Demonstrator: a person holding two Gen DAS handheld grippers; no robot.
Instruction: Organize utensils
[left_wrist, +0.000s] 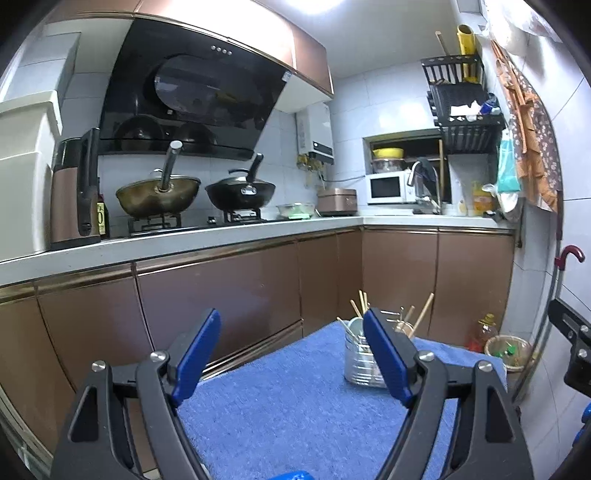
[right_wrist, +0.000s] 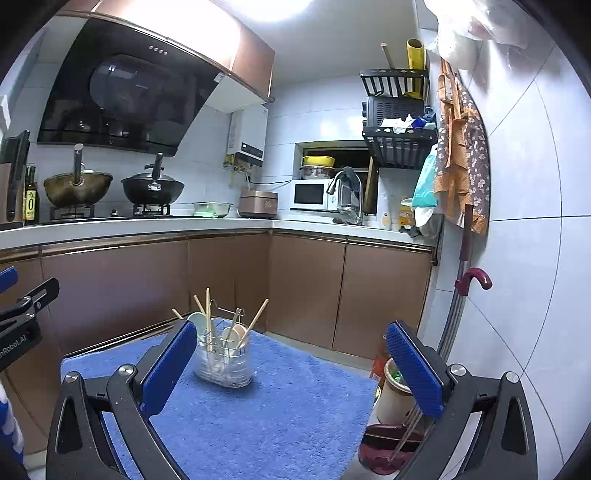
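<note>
A clear utensil holder (left_wrist: 358, 365) (right_wrist: 223, 363) stands upright on a blue mat (left_wrist: 288, 406) (right_wrist: 295, 398). Wooden chopsticks (right_wrist: 208, 317) and pale spoons (right_wrist: 236, 334) stick out of its top. My left gripper (left_wrist: 291, 314) is open wide over the mat with nothing between its blue pads (left_wrist: 195, 350). Its right-hand finger hides part of the holder. My right gripper (right_wrist: 291, 328) is also open and empty, short of the holder, which shows just right of its left-hand pad (right_wrist: 170, 365).
Brown cabinets (left_wrist: 221, 295) and a white counter (left_wrist: 184, 236) run behind the mat, with two woks (left_wrist: 159, 192) on the stove. To the mat's right stand a small bin (right_wrist: 393, 395), an oil bottle (left_wrist: 485, 330) and an umbrella (right_wrist: 469, 288) against the tiled wall.
</note>
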